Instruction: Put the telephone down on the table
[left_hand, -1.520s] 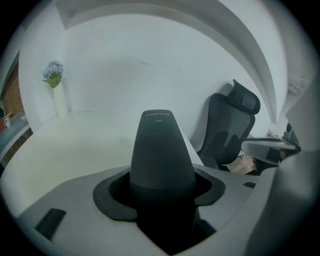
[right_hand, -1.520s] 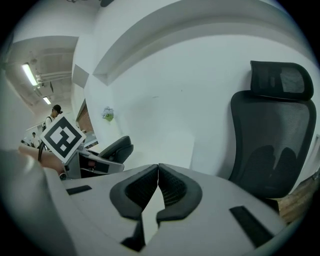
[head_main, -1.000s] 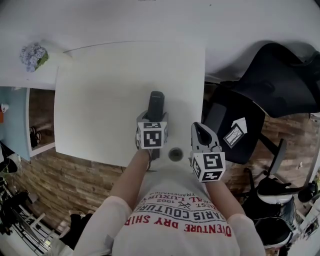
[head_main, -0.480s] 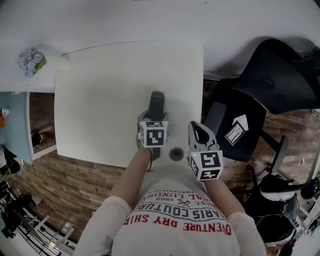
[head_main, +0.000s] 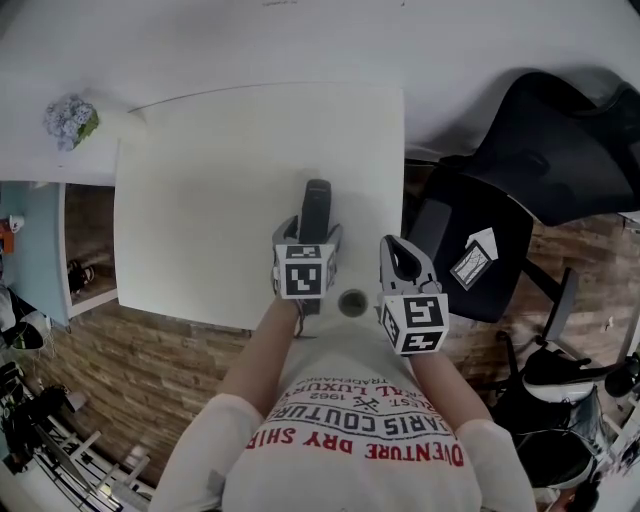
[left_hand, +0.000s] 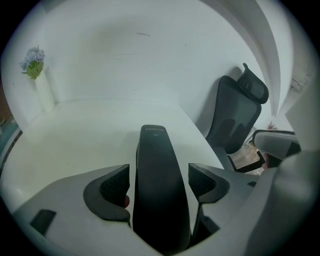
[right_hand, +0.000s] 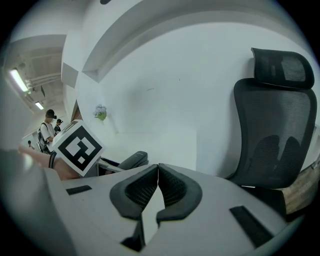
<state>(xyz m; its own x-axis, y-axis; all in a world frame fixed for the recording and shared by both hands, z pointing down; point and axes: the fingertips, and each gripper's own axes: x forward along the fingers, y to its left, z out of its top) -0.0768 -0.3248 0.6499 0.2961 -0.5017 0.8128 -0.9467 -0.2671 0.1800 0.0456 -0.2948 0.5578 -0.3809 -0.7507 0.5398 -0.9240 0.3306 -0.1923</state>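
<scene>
Telephone (left_hand: 157, 165) flat on table (head_main: 200, 180), lengthwise between opening jaws of left gripper (left_hand: 160, 181), pads clear of both sides, far end poking past fingertips. Right gripper (right_hand: 158, 187) pinched closed, empty, near table's corner.

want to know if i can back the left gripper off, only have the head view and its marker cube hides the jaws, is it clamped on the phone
Observer: No. In the left gripper view the left gripper has its jaws opening. The telephone handset sits between them, clear of both pads.
Operator: is the handset down or hanging in the air
Observer: That view shows it lying lengthwise on the white table, its far end pointing away from the jaws.
Operator: and the right one, carrying anything
Observer: No. In its own view the right gripper has its jaws together with nothing between them.
</scene>
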